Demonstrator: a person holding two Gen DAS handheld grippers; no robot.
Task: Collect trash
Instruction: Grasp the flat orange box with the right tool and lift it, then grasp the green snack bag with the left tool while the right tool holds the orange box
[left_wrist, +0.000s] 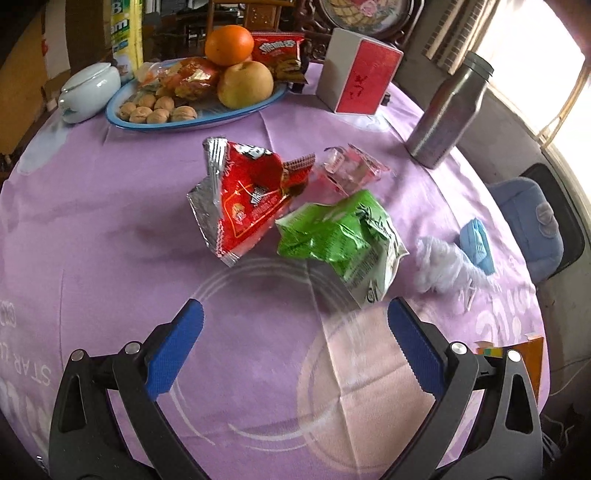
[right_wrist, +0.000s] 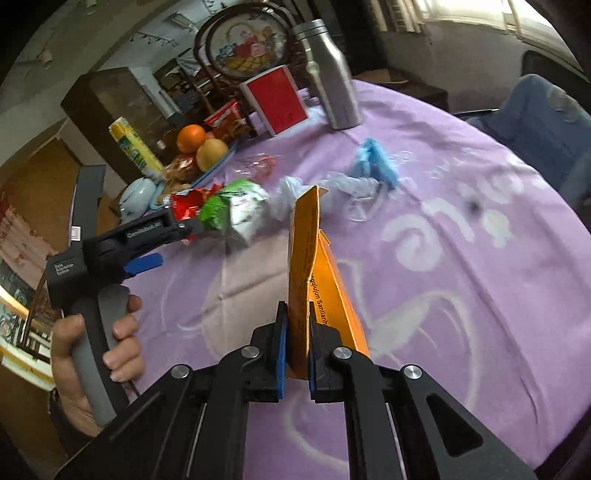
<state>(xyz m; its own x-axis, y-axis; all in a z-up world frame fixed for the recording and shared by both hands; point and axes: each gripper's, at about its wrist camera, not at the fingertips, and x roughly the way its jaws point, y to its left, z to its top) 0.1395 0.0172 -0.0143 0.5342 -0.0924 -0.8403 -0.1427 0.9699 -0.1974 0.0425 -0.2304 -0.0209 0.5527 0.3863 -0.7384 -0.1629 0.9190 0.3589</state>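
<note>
My left gripper (left_wrist: 295, 314) is open and empty, just above the purple tablecloth (left_wrist: 92, 221), short of a crumpled green wrapper (left_wrist: 343, 236). A red and silver wrapper (left_wrist: 243, 199) lies beside it, with a clear pink wrapper (left_wrist: 351, 170) behind. A crumpled clear plastic bag (left_wrist: 439, 264) and a blue plastic piece (left_wrist: 478, 240) lie to the right. My right gripper (right_wrist: 295, 317) is shut on a flattened orange cardboard box (right_wrist: 310, 273), held upright above the table. The left gripper (right_wrist: 144, 264) also shows in the right wrist view, next to the green wrapper (right_wrist: 236, 210).
A blue tray (left_wrist: 207, 118) of walnuts, an orange and a pear stands at the back. A white lidded pot (left_wrist: 88, 90), a red and white box (left_wrist: 358, 74) and a steel bottle (left_wrist: 447, 110) stand near the far edge. A blue cushion (left_wrist: 532, 221) lies off the table's right side.
</note>
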